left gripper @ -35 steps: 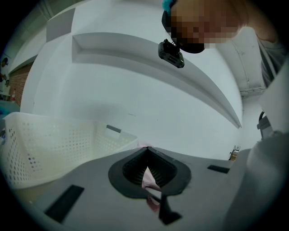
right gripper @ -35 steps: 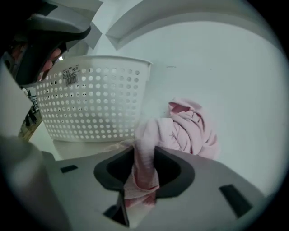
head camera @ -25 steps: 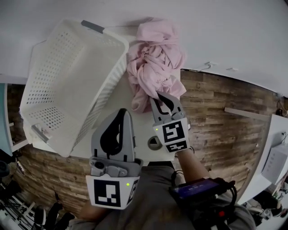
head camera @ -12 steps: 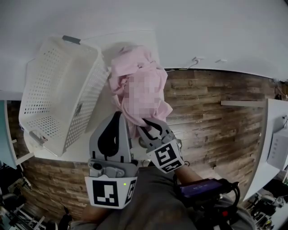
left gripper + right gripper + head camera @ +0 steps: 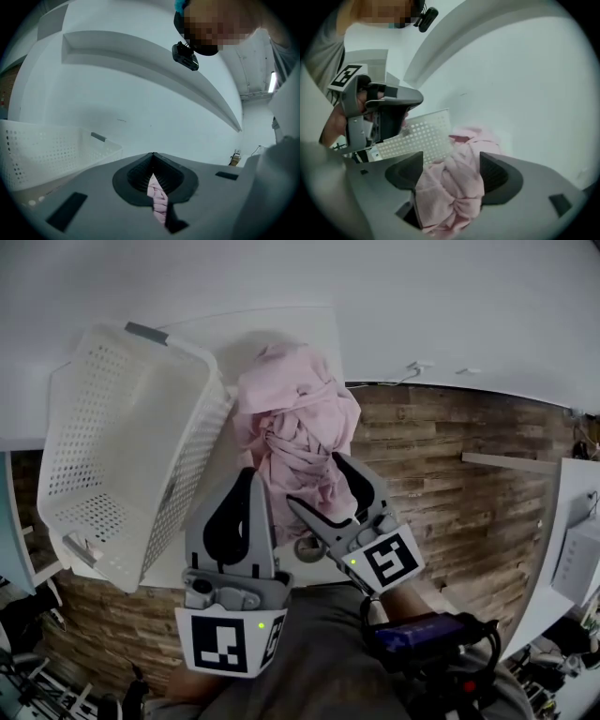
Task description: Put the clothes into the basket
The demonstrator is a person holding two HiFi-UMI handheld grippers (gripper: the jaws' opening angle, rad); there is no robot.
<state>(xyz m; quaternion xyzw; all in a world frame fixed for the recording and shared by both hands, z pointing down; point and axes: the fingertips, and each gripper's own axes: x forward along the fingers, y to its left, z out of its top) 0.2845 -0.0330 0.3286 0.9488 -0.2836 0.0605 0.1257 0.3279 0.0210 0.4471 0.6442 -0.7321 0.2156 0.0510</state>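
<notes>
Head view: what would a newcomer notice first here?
The crumpled pink clothes lie heaped in the middle, right beside the empty white basket on their left. The left gripper is shut on a fold of them; the right gripper has just been opening, with cloth between its jaws.

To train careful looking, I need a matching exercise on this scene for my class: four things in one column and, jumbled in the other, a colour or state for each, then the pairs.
Things:
1. basket
2. clothes
3. left gripper
4. right gripper

Colour or state:
a. jaws apart, clothes between them
b. pink, in a heap
c. white, full of holes
d. jaws shut on a pinch of the clothes

Pairs: 1-c, 2-b, 3-d, 4-a.

Note: the right gripper's jaws have just been opening, with the clothes between them.
</notes>
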